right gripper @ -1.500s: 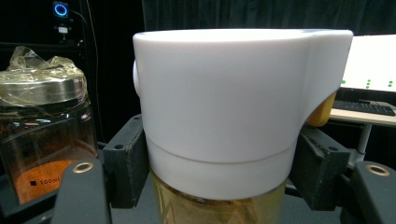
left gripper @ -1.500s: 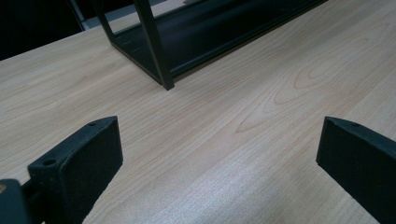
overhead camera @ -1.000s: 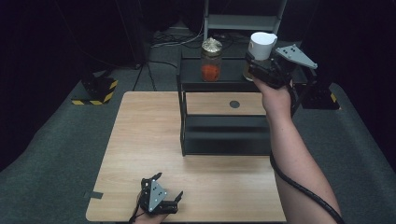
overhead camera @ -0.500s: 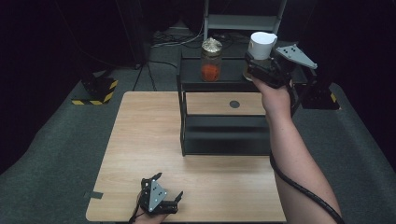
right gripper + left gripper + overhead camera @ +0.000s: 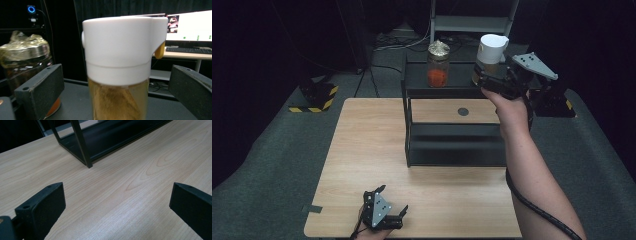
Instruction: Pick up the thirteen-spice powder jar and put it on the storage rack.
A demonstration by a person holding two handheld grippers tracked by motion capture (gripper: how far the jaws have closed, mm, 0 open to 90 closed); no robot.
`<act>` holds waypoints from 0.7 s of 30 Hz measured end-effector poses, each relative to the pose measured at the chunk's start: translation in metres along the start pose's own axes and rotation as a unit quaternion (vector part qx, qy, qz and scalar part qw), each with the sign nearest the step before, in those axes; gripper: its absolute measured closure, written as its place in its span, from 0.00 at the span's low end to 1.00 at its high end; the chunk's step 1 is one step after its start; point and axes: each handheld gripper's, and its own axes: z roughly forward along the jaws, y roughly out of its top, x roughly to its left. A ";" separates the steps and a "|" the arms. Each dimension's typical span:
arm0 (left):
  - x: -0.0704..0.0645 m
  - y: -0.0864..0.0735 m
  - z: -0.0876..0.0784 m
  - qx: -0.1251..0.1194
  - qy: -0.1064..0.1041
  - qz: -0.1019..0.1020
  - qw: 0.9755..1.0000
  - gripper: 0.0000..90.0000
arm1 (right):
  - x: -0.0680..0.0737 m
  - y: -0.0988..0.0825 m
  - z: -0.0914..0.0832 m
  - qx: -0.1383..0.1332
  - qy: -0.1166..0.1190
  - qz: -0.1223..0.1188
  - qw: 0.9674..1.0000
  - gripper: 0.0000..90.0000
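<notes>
Dark curtains and grey carpet are surrounding a wooden desk (image 5: 362,165), and a black rack (image 5: 452,125) is standing at the desk's far edge, toward its right corner.

On the rack's top shelf, near its right end, a bottle (image 5: 490,57) with a white cap is standing upright; in the right gripper view the bottle (image 5: 120,75) is showing amber liquid under the cap and a small yellow spout at the cap's right side. It is sitting between the two black jaws of the right gripper (image 5: 112,90), and clear gaps are showing on both sides, so the pads are not pressing on it. Those jaws have just been opening and are now standing wide, with the bottle between them but free.

From above, the right gripper (image 5: 484,80) is pointing roughly level at the bottle from the right, and the person's right forearm is stretching up and across the desk's right edge to reach the shelf.

Left of the bottle, well apart on the same shelf, a jar (image 5: 438,64) with orange contents is standing.

Near the desk's front edge, the left gripper (image 5: 387,200) is resting low, jaws spread wide over bare wood, holding nothing.
</notes>
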 end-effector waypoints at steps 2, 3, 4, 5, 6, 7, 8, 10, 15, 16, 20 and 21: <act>0.000 0.000 0.000 0.000 0.000 -0.001 1.000 0.01 | 0.000 -0.002 -0.004 -0.002 0.002 -0.002 1.000 0.00; 0.000 0.000 0.000 0.000 0.000 0.000 1.000 0.01 | 0.000 -0.002 -0.006 -0.002 0.004 -0.003 1.000 0.00; 0.000 0.000 0.000 0.000 0.000 0.000 1.000 0.01 | 0.000 -0.003 -0.008 -0.002 0.004 -0.005 1.000 0.00; 0.000 0.000 0.000 0.000 0.000 -0.001 1.000 0.01 | 0.000 -0.003 -0.010 -0.002 0.005 -0.005 1.000 0.00; 0.000 0.000 0.000 0.001 0.000 -0.002 1.000 0.01 | 0.000 -0.005 -0.013 -0.004 0.006 -0.004 1.000 0.00; 0.000 0.000 0.000 0.000 0.000 -0.003 1.000 0.01 | 0.000 -0.006 -0.015 -0.004 0.007 -0.004 1.000 0.00; 0.000 0.000 0.000 0.001 0.000 -0.004 1.000 0.01 | 0.000 -0.006 -0.018 -0.003 0.008 -0.004 1.000 0.00; 0.001 0.000 0.000 0.001 0.000 -0.005 1.000 0.01 | 0.000 -0.009 -0.023 -0.005 0.011 -0.008 1.000 0.00; 0.000 0.001 0.000 0.002 0.001 -0.006 1.000 0.01 | 0.000 -0.014 -0.035 -0.006 0.017 -0.013 1.000 0.00; 0.000 0.001 0.001 0.002 0.000 -0.006 1.000 0.01 | -0.001 -0.015 -0.038 -0.006 0.019 -0.014 1.000 0.00; 0.001 0.001 0.001 0.002 0.001 -0.007 1.000 0.01 | -0.001 -0.019 -0.050 -0.006 0.025 -0.017 1.000 0.00; 0.001 0.001 0.001 0.002 0.001 -0.008 1.000 0.01 | -0.001 -0.019 -0.050 -0.006 0.025 -0.017 1.000 0.00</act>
